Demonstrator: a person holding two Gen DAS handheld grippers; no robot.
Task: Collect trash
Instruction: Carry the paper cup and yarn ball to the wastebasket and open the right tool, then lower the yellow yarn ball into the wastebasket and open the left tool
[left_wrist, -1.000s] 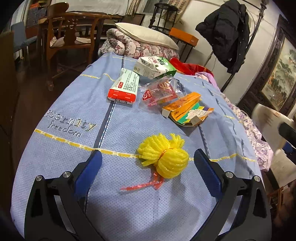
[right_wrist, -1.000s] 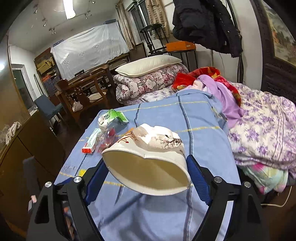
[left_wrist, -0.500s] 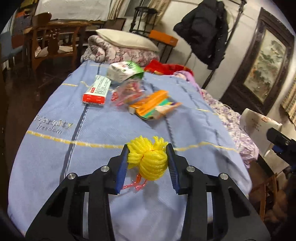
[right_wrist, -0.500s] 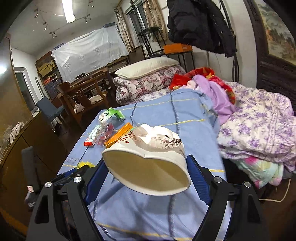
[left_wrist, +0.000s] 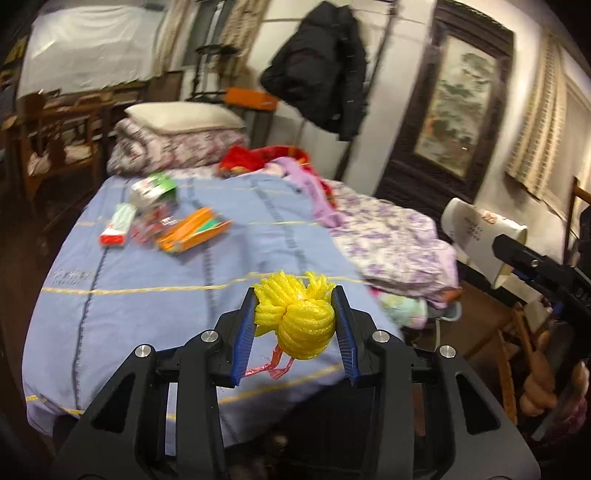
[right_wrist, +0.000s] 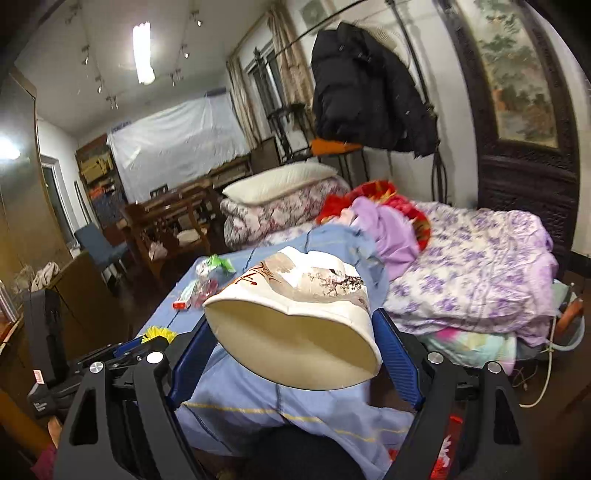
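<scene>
Gripping a yellow foam net ball (left_wrist: 301, 325), the left gripper (left_wrist: 295, 325) has its blue-padded fingers (left_wrist: 246, 332) pinched against both sides of it. The ball is held clear of the bed, above the near edge of the blue blanket (left_wrist: 155, 280), with a pink ribbon tail (left_wrist: 273, 367) dangling beneath. This gripper points level across the bed toward the far wall.

The right gripper (right_wrist: 295, 332) is held to the right of the bed, angled back toward it. Its fingers (right_wrist: 397, 360) are spread wide and pressed against the outer sides of a white paper bowl (right_wrist: 295, 332), which lies tilted with its open mouth facing the camera; the printed outside faces up. From the left wrist view the same bowl (left_wrist: 476, 236) shows at the right, off the bed, in front of the wall.

Remaining trash lies grouped on the far left part of the blanket: a red-and-white box (left_wrist: 118, 225), a green-and-white carton (left_wrist: 153, 186), a clear wrapper with red print (left_wrist: 151, 225), and an orange box (left_wrist: 192, 230). None of these is touched by either gripper.

A purple floral quilt (left_wrist: 388, 240) is heaped on the right side of the bed. A black jacket (right_wrist: 365, 88) hangs by the wall.
</scene>
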